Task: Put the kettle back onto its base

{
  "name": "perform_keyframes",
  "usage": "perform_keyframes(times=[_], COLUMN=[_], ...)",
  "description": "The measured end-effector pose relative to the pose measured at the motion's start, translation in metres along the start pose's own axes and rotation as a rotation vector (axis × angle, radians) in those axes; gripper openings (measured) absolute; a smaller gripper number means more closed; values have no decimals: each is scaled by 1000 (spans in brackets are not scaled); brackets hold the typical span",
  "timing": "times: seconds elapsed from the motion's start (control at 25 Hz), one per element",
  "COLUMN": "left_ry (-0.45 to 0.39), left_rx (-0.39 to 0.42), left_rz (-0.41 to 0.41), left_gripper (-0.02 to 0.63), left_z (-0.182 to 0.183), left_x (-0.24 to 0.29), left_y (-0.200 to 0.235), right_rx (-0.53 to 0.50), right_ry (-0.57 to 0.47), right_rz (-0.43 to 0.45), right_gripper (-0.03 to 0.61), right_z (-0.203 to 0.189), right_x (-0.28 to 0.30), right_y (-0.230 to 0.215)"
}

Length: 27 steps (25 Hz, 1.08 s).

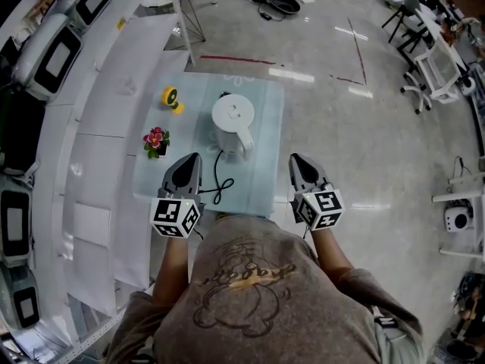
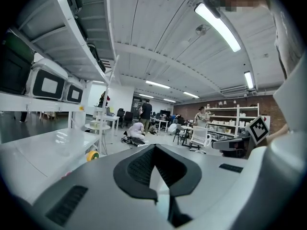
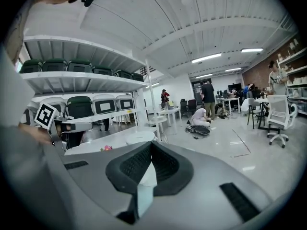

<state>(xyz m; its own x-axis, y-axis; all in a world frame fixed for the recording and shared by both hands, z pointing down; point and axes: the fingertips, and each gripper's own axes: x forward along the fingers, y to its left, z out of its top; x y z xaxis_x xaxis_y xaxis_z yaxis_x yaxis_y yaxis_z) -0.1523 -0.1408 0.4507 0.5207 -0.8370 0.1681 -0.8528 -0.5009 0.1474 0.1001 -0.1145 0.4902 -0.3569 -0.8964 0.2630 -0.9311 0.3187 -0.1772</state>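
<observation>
Head view | kettle (image 1: 233,120) lidded, upright on table (image 1: 261,184) | left tongs (image 1: 192,158) together, empty | right tongs (image 1: 296,159) together, empty

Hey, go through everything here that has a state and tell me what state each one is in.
Kettle: upright on the table, lid shut, held by neither gripper.
Cord: slack, looped on the table.
Flower pot: upright.
Tape roll: on the table, untouched.
Left gripper: shut, empty, apart from the kettle.
Right gripper: shut, empty, apart from the kettle.
</observation>
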Motion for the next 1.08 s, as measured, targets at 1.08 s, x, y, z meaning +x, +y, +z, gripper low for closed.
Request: perform_keyframes(times=[1.08], left_ry=[11], left_rx=[-50], left_rz=[-17], left_gripper=[20], left_z=[-8], left_x=[-3], left_y=[6], right_rx=[10], right_ry=[20], right_rz=[-6], right_gripper=[0], right_z=[-13], right_x=[5], right_y=[13])
